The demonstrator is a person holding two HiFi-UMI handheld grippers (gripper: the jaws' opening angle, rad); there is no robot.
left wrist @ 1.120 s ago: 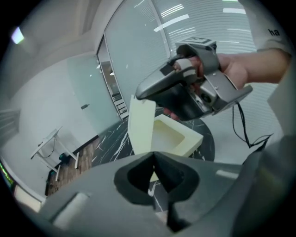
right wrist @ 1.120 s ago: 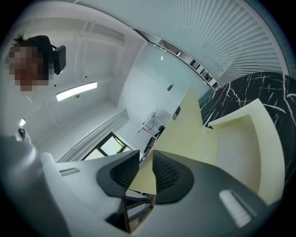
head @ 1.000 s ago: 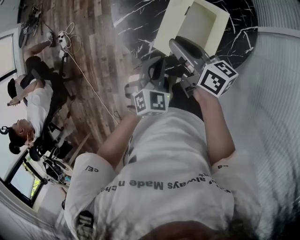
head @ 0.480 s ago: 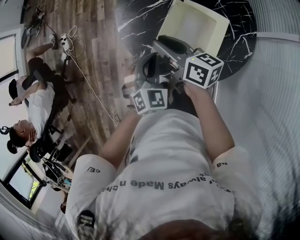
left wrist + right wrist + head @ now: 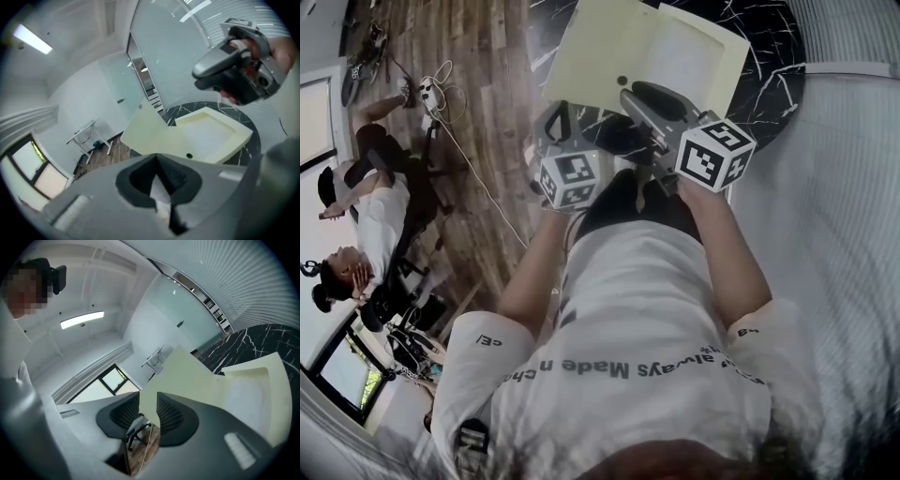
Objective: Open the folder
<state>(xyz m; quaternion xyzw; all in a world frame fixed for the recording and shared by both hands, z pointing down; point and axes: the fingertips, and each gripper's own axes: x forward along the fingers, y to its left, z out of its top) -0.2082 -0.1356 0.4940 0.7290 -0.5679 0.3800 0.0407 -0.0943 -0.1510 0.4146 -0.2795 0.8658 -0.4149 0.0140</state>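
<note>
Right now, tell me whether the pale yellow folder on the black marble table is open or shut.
Open: the pale yellow folder has its cover flap swung out left, baring the shallow tray half.

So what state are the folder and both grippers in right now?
folder: open, on the table.
front cover: folded out to the left, raised off the table.
left gripper: jaws together at the front cover's near edge, apparently pinching it.
right gripper: jaws apart, just been opening; front cover's corner between them, unclamped.

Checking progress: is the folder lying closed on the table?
No, the folder has its cover swung open to the left, baring the inside.
</note>
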